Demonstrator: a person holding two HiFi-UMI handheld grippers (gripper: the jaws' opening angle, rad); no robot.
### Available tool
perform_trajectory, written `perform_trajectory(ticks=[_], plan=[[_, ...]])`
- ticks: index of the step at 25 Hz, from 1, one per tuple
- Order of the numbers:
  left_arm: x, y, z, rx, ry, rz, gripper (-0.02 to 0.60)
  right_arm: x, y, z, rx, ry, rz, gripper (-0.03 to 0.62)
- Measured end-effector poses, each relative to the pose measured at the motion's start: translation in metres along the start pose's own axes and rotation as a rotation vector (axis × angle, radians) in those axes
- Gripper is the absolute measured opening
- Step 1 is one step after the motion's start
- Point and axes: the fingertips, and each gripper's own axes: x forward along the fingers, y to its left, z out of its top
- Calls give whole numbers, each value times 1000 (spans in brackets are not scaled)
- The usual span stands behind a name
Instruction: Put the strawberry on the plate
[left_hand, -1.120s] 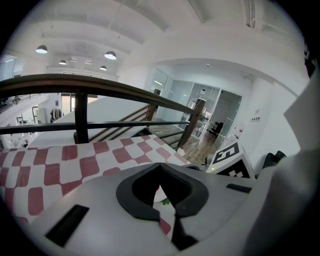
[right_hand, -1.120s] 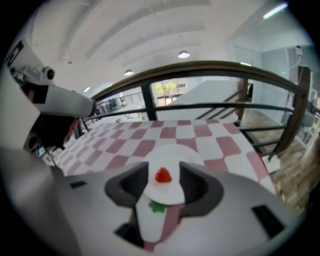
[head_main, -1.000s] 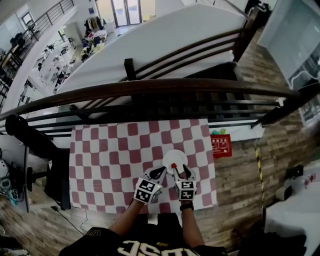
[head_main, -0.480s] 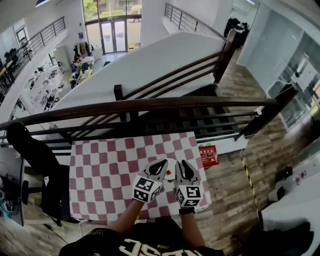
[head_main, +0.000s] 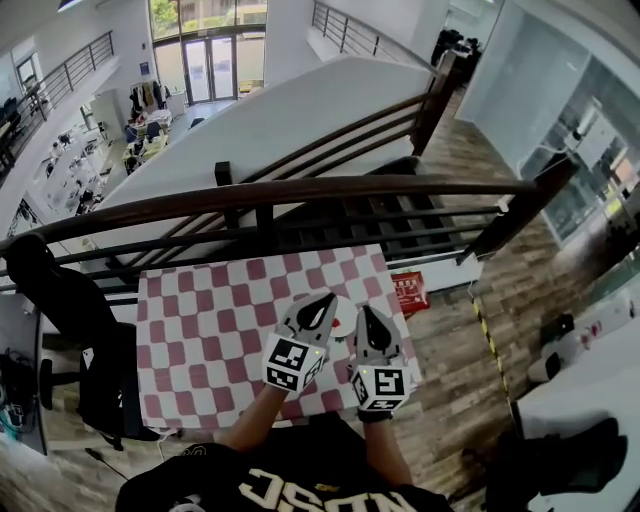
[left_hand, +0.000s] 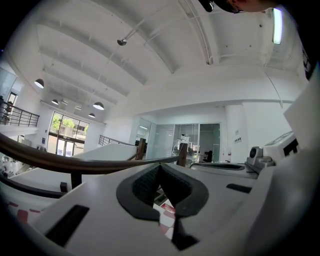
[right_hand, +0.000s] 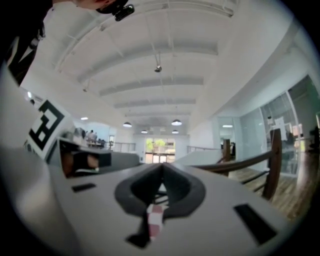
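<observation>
The strawberry (head_main: 338, 325) is only a tiny red speck on the round white plate (head_main: 345, 312), which lies on a red-and-white checked cloth (head_main: 200, 330). Only the head view shows them. The gripper views tilt up to a ribbed white ceiling (left_hand: 150, 60) and a dark curved rail (left_hand: 75, 162). The left gripper (head_main: 320, 305) and the right gripper (head_main: 366, 318) flank the plate, their black textured pads (left_hand: 145, 182) pressed together on nothing.

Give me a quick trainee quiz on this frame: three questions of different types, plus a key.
1. True or false: the plate sits on the wooden floor.
2. The tablecloth is: A plain white; B red-and-white checked; C blue striped.
3. Fill in: the left gripper has its jaws ____, with nothing between them.
Key: 1 false; 2 B; 3 shut.
</observation>
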Motion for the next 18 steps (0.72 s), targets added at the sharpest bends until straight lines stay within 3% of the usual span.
perform_trajectory(ticks=[11, 18], plan=[[-9, -16, 1, -15, -26, -65, 9, -15, -7, 7, 7, -41, -69, 19], [-11, -14, -4, -21, -29, -53, 9, -8, -5, 9, 27, -57, -60, 20]])
